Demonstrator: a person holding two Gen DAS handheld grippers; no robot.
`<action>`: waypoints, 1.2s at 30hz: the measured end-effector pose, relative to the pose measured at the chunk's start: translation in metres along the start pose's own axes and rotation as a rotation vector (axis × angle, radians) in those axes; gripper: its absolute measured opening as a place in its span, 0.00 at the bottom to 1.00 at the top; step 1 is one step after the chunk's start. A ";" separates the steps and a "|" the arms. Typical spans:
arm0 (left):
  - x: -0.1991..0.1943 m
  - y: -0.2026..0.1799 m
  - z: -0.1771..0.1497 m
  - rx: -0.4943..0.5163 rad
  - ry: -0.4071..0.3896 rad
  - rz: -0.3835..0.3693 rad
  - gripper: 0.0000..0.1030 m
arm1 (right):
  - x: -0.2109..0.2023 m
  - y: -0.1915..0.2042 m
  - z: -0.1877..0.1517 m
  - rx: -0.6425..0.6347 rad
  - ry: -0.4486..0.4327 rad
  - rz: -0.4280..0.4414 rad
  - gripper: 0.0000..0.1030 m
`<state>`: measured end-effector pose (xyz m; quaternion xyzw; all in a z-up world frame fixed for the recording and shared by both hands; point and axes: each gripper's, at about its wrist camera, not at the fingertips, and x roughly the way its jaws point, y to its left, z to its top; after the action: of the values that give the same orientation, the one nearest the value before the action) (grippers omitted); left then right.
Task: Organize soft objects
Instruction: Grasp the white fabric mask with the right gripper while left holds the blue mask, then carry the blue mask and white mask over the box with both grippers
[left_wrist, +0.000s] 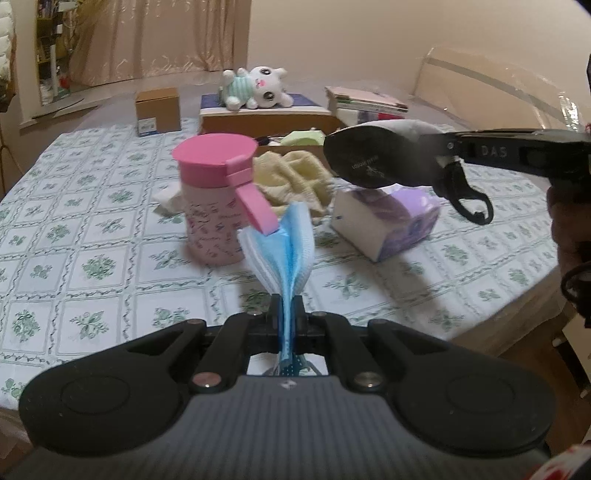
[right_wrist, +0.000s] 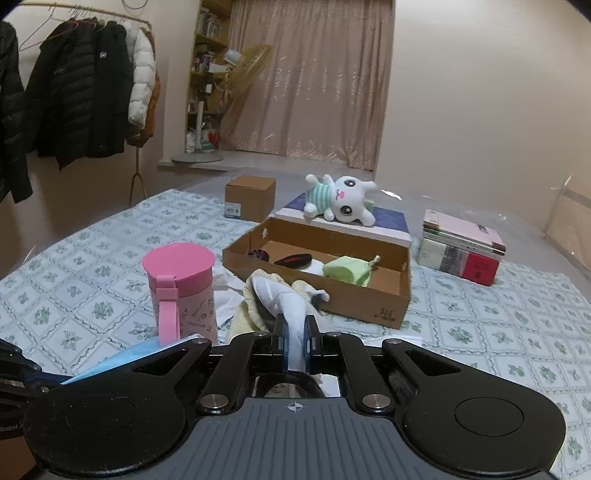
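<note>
1. Nearest in the left wrist view, the left gripper (left_wrist: 287, 314) has its fingers pinched tight on a blue mask (left_wrist: 284, 240). The mask is pleated and gathered at the pinch, then fans out away from the camera toward 12 o'clock, with its long axis along the fingers.
2. In the right wrist view, the right gripper (right_wrist: 295, 332) is clamped narrow on a white sock (right_wrist: 291, 302). From the left view the sock (left_wrist: 376, 155) hangs at 2 o'clock, clear of the table (left_wrist: 92, 221), dark sole facing the camera, long axis lying roughly level with the toe toward 9 o'clock.
3. Both soft things look lifted, so the step in hand is most likely carrying them to the box (right_wrist: 369, 295), which sits at 1 o'clock beyond the right fingers.
4. To do it well, each grip should be kept firm, since the mask is thin and could slide out of the pinch.
5. The pink cup (left_wrist: 218, 199) stands at 11 o'clock just beyond the mask; the left hand should pass to its right so it isn't tipped.
6. A yellow cloth (left_wrist: 291, 177) and a purple pack (left_wrist: 388, 221) lie between the hands and the box, so both loads should ride high over them.
7. Farther back, the box already holds a green item (right_wrist: 347, 271), so the bare floor at its right end looks the best place to drop.
8. Farthest, a plush (right_wrist: 340, 199) lies on a board behind the box.
</note>
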<state>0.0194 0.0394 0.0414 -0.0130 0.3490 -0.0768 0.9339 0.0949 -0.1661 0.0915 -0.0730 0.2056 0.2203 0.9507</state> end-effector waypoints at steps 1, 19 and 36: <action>-0.001 -0.003 0.000 0.002 0.001 -0.008 0.03 | -0.002 -0.002 0.000 0.005 -0.001 -0.003 0.07; 0.000 -0.031 0.004 0.013 0.006 -0.075 0.03 | -0.020 -0.017 -0.007 0.043 -0.005 -0.020 0.07; 0.011 -0.020 0.041 -0.019 -0.042 -0.047 0.03 | -0.016 -0.027 -0.001 0.062 -0.011 -0.031 0.07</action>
<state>0.0519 0.0166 0.0666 -0.0318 0.3295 -0.0950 0.9388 0.0938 -0.1969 0.0990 -0.0455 0.2057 0.1996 0.9570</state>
